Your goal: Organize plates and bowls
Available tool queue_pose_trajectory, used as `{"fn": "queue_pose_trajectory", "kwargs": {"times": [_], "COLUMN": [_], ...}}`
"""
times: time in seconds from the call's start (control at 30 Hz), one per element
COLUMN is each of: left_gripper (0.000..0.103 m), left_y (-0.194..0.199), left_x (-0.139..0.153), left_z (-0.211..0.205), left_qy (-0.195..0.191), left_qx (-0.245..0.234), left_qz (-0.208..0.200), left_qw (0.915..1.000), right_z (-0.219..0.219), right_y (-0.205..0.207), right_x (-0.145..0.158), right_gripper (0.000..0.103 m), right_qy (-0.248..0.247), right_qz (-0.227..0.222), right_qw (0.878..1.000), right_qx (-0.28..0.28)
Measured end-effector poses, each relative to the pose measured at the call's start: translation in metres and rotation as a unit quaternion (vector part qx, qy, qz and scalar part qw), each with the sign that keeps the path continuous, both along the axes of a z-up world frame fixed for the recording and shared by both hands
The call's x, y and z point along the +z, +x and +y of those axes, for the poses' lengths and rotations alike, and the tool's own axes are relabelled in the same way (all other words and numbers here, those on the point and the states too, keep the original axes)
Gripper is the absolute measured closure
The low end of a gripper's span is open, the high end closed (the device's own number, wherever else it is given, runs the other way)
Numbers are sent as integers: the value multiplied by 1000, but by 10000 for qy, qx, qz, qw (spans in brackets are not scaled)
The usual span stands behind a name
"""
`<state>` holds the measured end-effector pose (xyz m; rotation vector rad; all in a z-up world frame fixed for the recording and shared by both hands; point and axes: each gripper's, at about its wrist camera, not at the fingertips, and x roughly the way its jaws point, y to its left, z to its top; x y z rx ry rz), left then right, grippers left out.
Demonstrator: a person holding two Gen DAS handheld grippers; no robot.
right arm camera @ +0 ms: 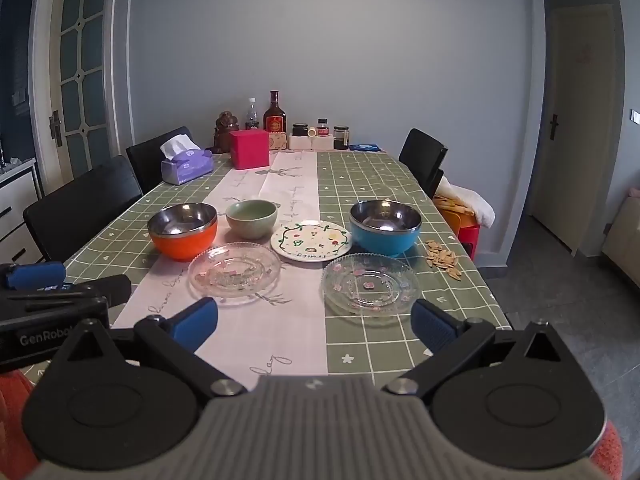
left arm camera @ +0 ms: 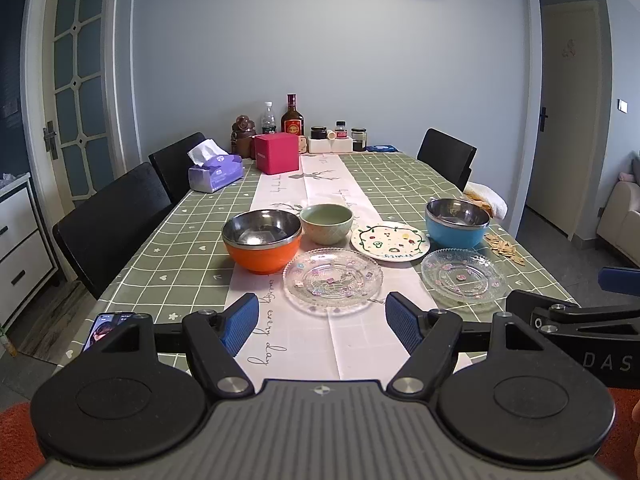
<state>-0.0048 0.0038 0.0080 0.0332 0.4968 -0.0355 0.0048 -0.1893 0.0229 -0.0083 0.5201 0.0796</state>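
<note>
Both claws wide, empty — left claw [left arm camera: 322, 322] hovers just short of the left glass plate [left arm camera: 332, 280], right claw [right arm camera: 314, 320] near the right glass plate [right arm camera: 370, 283]; bowls behind on the surface [right arm camera: 360, 184]. Judged: approach step — next, close on a plate rim

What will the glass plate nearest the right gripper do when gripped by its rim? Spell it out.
The glass plate looks clear and patterned, so it is probably rigid and brittle: a chip risk if knocked. Its glossy, shallow rim may slip between the pads. It lies flat on the tablecloth, so the open right gripper would likely need to get under its edge.
</note>
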Motion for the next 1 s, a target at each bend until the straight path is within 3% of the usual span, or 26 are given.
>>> {"fn": "queue_pose_trajectory", "kwargs": {"times": [0.47,1.0], "left_gripper": [17,17], "left_y": [0,0], "left_x": [-1,-1], "left_z": [2,2], "left_qy": [-12,-2], "left_qx": [42,62], "left_qz": [-30,-35], "left_qw": [10000,10000], "right_z": [-2,1], "right_y": [-3,0], "right_x": [0,-4], "right_gripper": [3,3], "right_qy": [90,41], "right_qz": [-264,-188], "right_qw": [9996,9998], "right_qx": [-48,-51]}}
